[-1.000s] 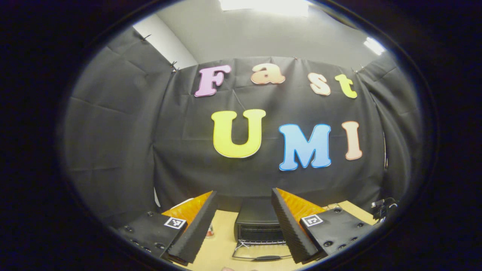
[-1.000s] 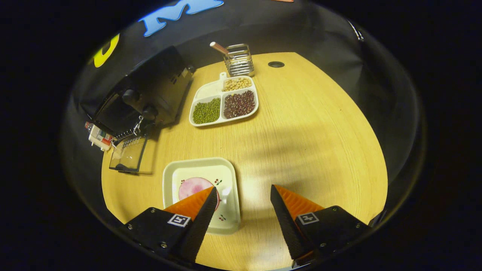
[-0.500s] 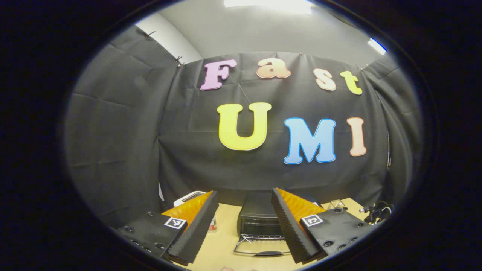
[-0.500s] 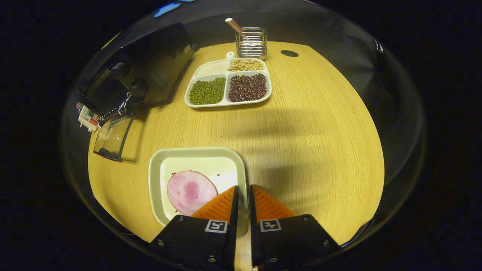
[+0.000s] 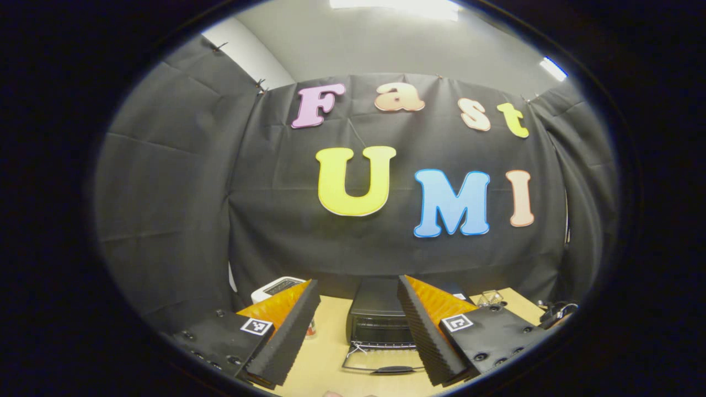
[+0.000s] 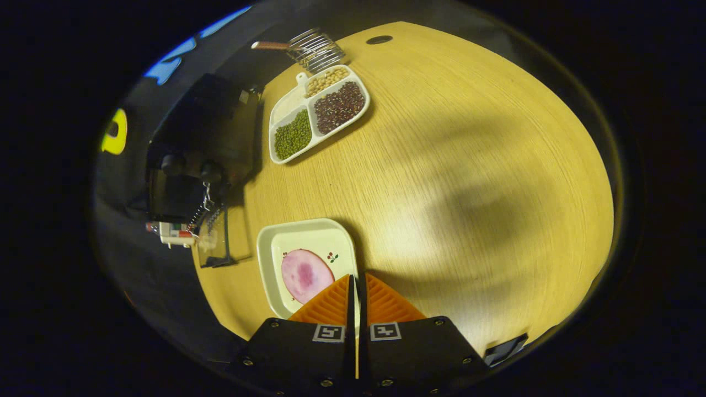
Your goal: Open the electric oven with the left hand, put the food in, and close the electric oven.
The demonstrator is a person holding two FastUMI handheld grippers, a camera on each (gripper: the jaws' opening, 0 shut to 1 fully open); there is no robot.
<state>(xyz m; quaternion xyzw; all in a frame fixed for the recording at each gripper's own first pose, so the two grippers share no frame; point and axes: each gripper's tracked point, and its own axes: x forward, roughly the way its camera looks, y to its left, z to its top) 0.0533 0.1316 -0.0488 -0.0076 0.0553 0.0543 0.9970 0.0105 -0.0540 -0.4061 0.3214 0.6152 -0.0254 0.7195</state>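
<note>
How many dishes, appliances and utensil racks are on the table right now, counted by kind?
Dishes: 2, the square plate with the ham slice, and the divided tray of beans.
Appliances: 1, the electric oven, door down.
Utensil racks: 1, the wire rack.
Total: 4.

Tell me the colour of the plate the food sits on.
Cream plate with small red flower sprigs, best in the right gripper view.
</note>
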